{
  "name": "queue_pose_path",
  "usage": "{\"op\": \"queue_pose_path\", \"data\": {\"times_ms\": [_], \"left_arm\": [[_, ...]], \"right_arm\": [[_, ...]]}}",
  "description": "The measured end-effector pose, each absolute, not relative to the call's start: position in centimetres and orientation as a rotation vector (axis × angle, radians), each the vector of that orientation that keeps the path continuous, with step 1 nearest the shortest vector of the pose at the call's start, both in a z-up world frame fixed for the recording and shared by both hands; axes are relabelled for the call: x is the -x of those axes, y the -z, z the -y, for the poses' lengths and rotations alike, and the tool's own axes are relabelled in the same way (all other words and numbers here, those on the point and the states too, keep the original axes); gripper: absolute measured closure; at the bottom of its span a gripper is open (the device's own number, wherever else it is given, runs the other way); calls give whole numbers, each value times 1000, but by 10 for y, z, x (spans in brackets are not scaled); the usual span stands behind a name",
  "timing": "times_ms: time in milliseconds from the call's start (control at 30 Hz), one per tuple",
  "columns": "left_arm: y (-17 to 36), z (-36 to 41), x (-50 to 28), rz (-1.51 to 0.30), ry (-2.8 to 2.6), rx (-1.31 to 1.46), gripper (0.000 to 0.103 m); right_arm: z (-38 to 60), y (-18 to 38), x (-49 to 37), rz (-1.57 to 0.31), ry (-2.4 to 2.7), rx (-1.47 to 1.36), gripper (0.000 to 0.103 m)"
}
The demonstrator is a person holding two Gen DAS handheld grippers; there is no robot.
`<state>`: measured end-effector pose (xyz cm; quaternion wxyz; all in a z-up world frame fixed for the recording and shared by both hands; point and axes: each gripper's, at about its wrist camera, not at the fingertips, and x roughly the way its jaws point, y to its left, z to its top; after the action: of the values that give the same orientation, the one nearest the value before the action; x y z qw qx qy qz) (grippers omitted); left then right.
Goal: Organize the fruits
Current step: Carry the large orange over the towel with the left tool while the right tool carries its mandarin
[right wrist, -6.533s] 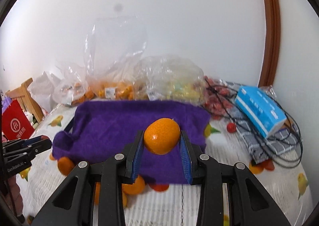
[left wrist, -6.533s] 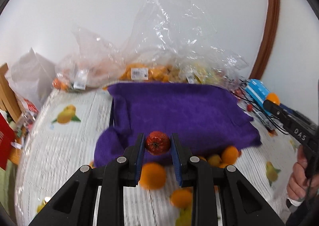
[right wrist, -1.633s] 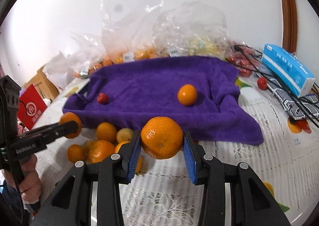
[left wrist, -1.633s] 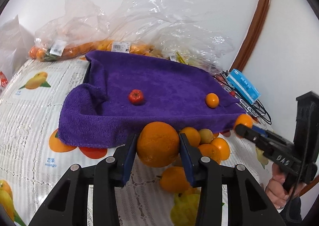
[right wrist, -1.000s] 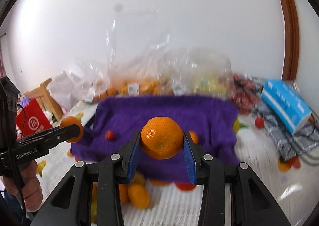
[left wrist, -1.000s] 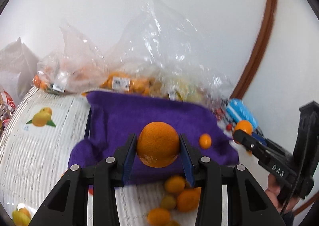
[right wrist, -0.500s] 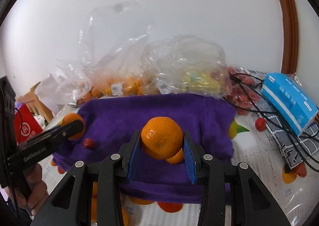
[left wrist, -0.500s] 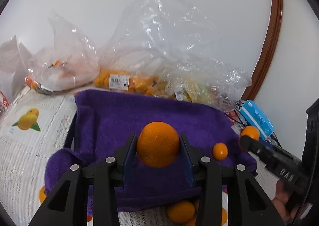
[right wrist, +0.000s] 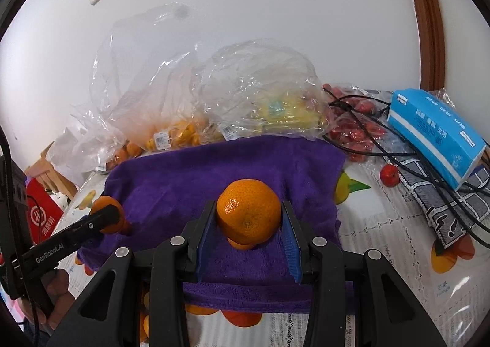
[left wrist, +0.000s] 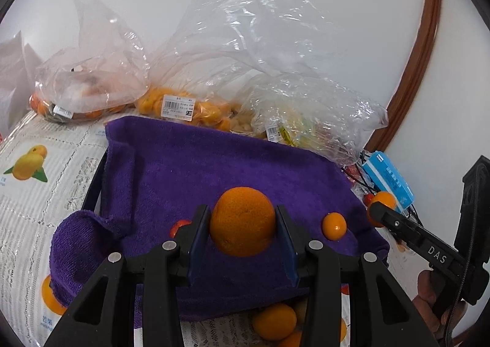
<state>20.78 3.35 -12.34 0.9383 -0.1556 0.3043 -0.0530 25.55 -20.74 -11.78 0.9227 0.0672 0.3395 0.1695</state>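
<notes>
We held an orange in each gripper above the purple towel [left wrist: 232, 163], both on the way to being set down; the left gripper [left wrist: 242, 235] was clamped on a large orange [left wrist: 243, 220], its blue pads [left wrist: 197, 243] pressed to either side of the fruit, which sat well forward between the fingertips; the right gripper [right wrist: 248, 226] gripped a second orange [right wrist: 248, 214] in the same way, poised over the towel's near half; on the cloth already lay a small orange [left wrist: 333, 226] and a small red fruit [left wrist: 177, 228], half hidden behind the left finger; more oranges [left wrist: 274, 321] waited on the tablecloth [left wrist: 52, 188] off the towel's near edge; by our reckoning, the next move called for lowering each fruit until it rested on the cloth, clear of those already there, before easing the fingers apart, since round fruit released from a height could roll off the edge.
</notes>
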Motion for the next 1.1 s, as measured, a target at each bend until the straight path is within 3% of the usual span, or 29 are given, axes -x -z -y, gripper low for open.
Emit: {"op": "queue_pose_path", "data": {"times_ms": [1100], "left_arm": [[128, -26, -214, -676, 123, 284, 63]], "right_arm": [[195, 139, -265, -823, -349, -40, 62]]}}
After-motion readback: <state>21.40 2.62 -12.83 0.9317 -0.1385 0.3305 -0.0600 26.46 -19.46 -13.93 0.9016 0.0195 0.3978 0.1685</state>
